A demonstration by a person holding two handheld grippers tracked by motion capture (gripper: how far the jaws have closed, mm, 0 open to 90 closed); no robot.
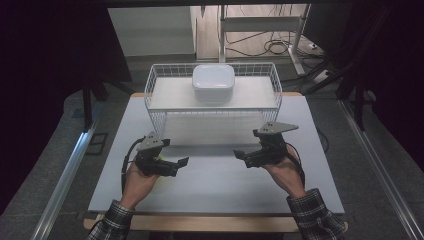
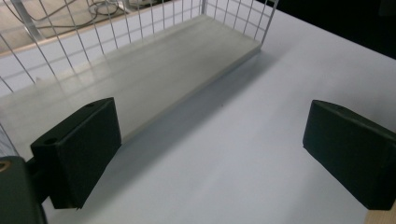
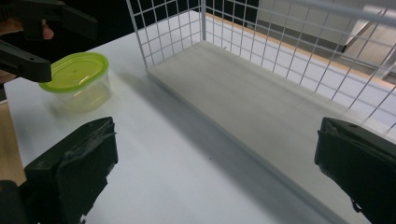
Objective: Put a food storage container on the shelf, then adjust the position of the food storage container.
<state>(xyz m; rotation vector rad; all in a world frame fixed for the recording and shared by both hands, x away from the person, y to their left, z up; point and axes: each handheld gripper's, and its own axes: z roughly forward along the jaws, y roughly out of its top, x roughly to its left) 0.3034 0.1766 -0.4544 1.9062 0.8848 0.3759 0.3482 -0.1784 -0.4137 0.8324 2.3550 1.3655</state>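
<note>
White lidded box [image 1: 213, 82] already sits in the wire basket [image 1: 155, 75]; green-lidded tub [image 3: 77, 79] waits near the table's [image 1: 220, 185] left edge, beneath the empty, wide-open left gripper [image 1: 175, 165]; right gripper [image 1: 245, 156] likewise.

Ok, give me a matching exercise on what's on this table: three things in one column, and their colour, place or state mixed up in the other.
Things:
1. lidded box
2. small clear tub
3. right tongs

Descriptions:
A. open, nothing between them
B. green lid, on the table by the left tongs
C. white, in the wire rack

Pairs: 1-C, 2-B, 3-A
</note>
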